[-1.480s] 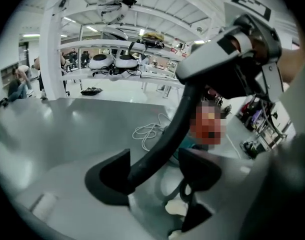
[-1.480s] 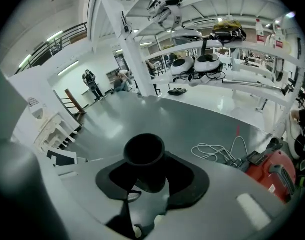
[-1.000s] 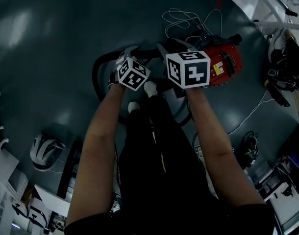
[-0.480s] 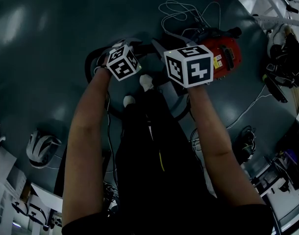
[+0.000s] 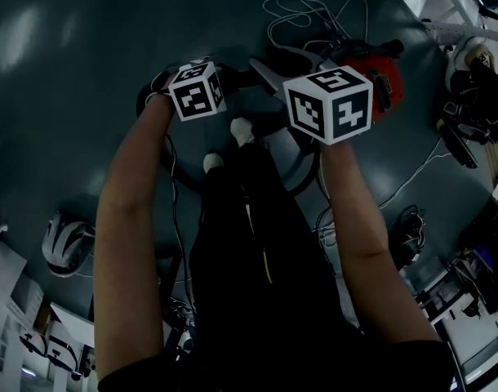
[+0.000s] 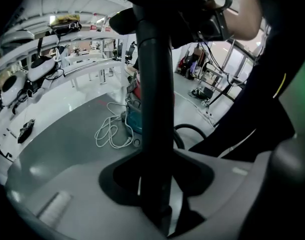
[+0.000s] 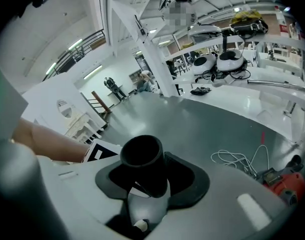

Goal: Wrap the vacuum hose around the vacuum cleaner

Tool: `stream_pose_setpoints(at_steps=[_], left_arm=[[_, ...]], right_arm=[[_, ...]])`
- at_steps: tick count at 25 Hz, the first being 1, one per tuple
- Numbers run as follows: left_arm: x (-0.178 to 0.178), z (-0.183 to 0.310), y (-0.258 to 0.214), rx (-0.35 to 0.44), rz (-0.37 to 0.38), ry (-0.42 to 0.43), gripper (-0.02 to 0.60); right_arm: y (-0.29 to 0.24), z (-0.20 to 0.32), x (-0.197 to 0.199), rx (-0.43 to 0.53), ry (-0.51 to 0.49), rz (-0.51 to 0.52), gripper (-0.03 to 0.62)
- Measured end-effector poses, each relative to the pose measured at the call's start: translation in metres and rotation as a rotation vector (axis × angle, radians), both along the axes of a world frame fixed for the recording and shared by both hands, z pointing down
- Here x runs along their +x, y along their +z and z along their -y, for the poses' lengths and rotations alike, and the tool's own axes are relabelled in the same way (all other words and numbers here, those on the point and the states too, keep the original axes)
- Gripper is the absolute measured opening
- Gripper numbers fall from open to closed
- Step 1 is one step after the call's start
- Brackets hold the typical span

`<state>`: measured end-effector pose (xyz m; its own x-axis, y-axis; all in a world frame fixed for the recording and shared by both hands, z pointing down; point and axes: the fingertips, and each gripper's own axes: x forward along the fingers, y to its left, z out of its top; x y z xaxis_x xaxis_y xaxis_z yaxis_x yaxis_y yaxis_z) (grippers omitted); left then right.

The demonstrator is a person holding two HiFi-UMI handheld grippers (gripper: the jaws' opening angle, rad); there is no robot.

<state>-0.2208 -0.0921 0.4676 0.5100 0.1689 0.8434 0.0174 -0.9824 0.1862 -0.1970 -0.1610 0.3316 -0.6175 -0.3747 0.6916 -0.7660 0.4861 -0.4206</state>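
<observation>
Gripping the black vacuum hose (image 6: 155, 94), the left hand-held gripper (image 6: 155, 184) has just been closing its jaws, which now sit narrowed against the tube running up between them. The right hand-held gripper (image 7: 145, 181) holds the same hose just below its open end, jaws partly closed on it. In the head view the held stretch spans between the two marker cubes, and the rest curves over the dark floor (image 5: 86, 47) around the person's socked feet (image 5: 242, 129). The red vacuum cleaner (image 5: 385, 76) stands on the floor at 2 o'clock from the right hand-held gripper. A white cable (image 5: 306, 19) lies loose at 11 o'clock from the vacuum cleaner.
</observation>
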Motion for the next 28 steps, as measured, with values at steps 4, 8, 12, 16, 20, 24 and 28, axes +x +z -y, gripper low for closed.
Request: stream_pose_setpoints(at_steps=[4, 8, 12, 16, 20, 24, 28], left_arm=[[0.009, -0.007, -0.004, -0.049, 0.006, -0.014, 0.164], [0.02, -0.006, -0.01, -0.056, -0.039, -0.056, 0.164], [0.03, -0.002, -0.022, -0.067, -0.094, -0.06, 0.166], [0.035, 0.003, -0.041, -0.088, -0.135, -0.051, 0.166], [0.043, 0.003, -0.063, -0.13, -0.189, -0.038, 0.166], [0.043, 0.007, -0.068, -0.143, -0.245, -0.082, 0.173], [0.036, 0.01, -0.06, -0.141, -0.265, -0.15, 0.198]], right_arm=[[-0.006, 0.003, -0.002, 0.02, 0.016, 0.094, 0.159], [-0.005, 0.007, -0.001, 0.04, 0.052, 0.121, 0.222], [0.011, 0.001, 0.001, 0.059, 0.026, 0.038, 0.25], [0.018, -0.004, -0.002, 0.04, 0.04, 0.053, 0.238], [0.012, -0.002, -0.013, 0.077, 0.018, 0.042, 0.14], [0.01, 0.0, -0.018, 0.079, 0.004, 0.016, 0.12], [0.015, 0.002, -0.014, 0.061, 0.028, 0.004, 0.118]])
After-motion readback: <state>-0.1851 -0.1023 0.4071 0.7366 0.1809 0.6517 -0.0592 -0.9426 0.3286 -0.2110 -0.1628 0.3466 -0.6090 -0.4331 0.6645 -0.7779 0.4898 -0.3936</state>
